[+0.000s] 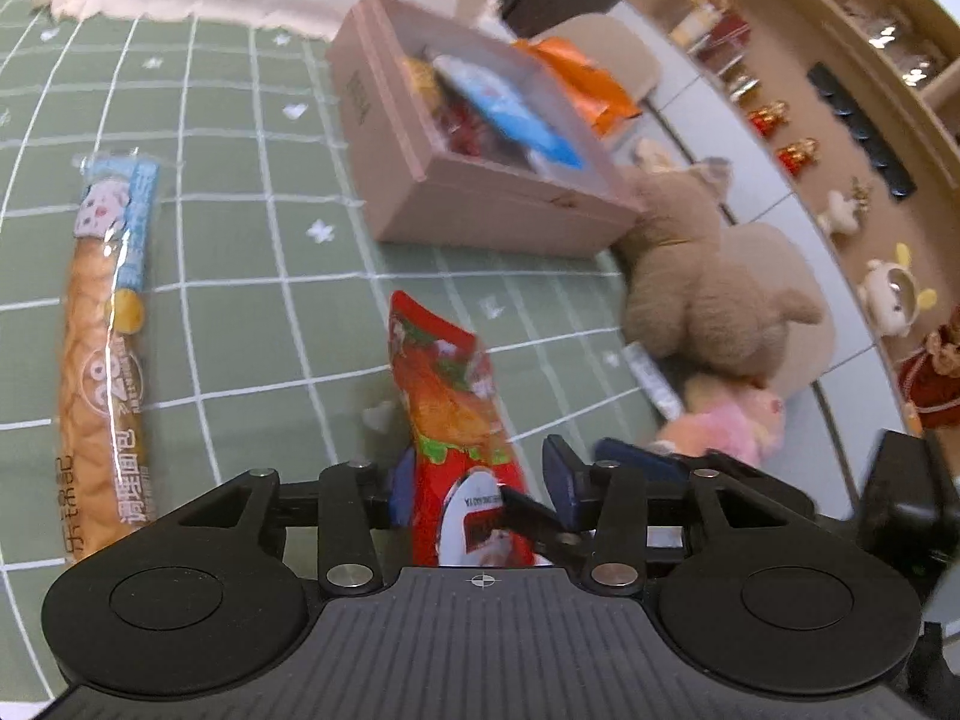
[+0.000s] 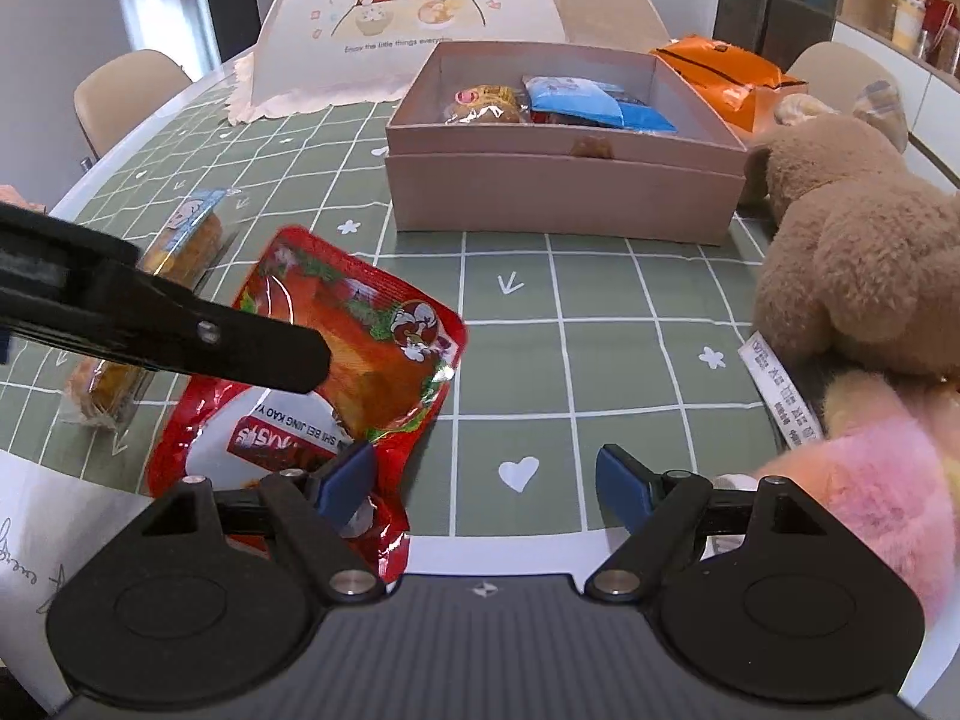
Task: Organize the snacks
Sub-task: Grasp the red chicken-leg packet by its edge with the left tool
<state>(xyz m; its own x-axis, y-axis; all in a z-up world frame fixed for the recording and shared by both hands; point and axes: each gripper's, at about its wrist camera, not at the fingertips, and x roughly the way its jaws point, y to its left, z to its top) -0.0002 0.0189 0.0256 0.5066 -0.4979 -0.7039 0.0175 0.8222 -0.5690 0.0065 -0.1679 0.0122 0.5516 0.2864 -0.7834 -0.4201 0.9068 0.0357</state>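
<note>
Judging from the pink box (image 2: 564, 192), already loaded with several packets, the sorting is taken to be partly done. A red pouch (image 2: 360, 354) and a long bread stick packet (image 1: 105, 360) are left on the green counter (image 2: 600, 360). The left claw (image 1: 480, 480) is spread around the pouch, its pads not visibly pressing; the right claw (image 2: 486, 480) is held apart, empty.

We see our left gripper (image 1: 480, 486) and right gripper (image 2: 486, 480) built the same: a dark grey ribbed body with a small cross mark, two round black discs, black link bars with silver screws, and blue fingers (image 2: 348, 480). The left gripper is long and black from the side.
</note>
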